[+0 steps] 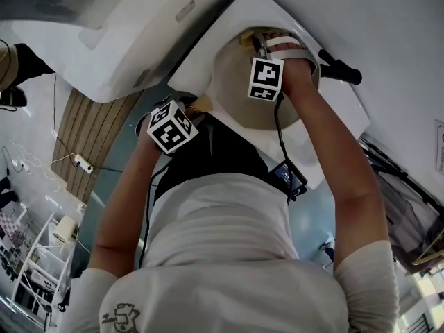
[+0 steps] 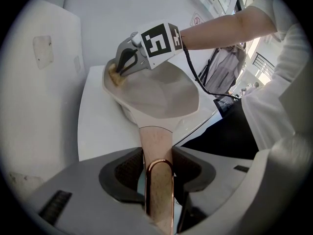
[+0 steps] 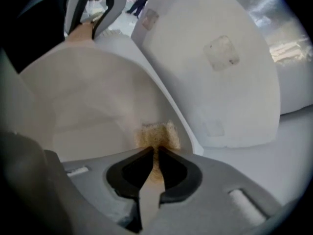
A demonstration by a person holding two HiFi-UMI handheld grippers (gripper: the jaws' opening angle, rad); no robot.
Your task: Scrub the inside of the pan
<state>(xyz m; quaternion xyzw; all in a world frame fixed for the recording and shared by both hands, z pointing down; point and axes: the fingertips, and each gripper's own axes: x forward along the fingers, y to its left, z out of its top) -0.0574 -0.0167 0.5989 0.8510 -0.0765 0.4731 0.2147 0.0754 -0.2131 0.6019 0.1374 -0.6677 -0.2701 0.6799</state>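
1. Pan (image 2: 161, 94): cream, sitting on white counter (image 2: 95, 126), inside bare and pale.
2. Sponge (image 3: 157, 133): yellow, pressed to the pan's inner wall just below the rim, on the side far from the handle (image 2: 155, 143).
3. Right gripper (image 3: 155, 153): jaws pinched tight on the sponge.
4. Left gripper (image 2: 157, 166): jaws clamped on either side of the handle, which ends in a copper-coloured loop.

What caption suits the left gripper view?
Left gripper grips the handle; right gripper presses a sponge inside the pan.
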